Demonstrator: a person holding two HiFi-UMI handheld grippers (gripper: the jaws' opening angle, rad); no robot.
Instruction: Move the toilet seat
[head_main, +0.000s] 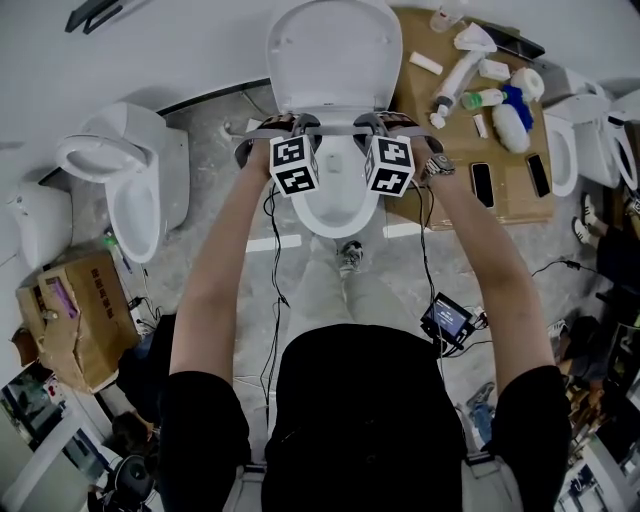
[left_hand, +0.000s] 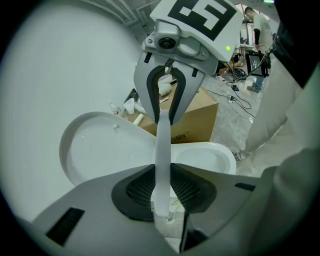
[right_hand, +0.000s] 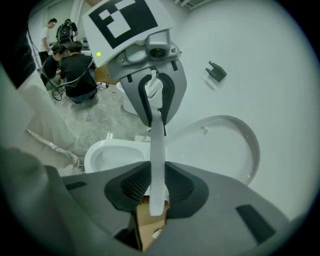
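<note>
A white toilet stands in front of me with its lid (head_main: 335, 50) up against the wall and the bowl (head_main: 335, 205) open below. The thin white toilet seat (head_main: 337, 129) is raised off the bowl and held between both grippers. My left gripper (head_main: 292, 126) is shut on the seat's left side and my right gripper (head_main: 384, 126) on its right side. In the left gripper view the seat (left_hand: 162, 150) runs edge-on from my jaws (left_hand: 162, 196) to the right gripper (left_hand: 165, 116). The right gripper view mirrors this, with the seat (right_hand: 157, 155) pinched between the jaws (right_hand: 156, 194).
A second toilet (head_main: 125, 170) stands at the left with a torn cardboard box (head_main: 70, 315) near it. A cardboard table (head_main: 455, 150) at the right holds bottles and phones. Another toilet (head_main: 590, 140) is at the far right. Cables and a small device (head_main: 447, 318) lie on the floor.
</note>
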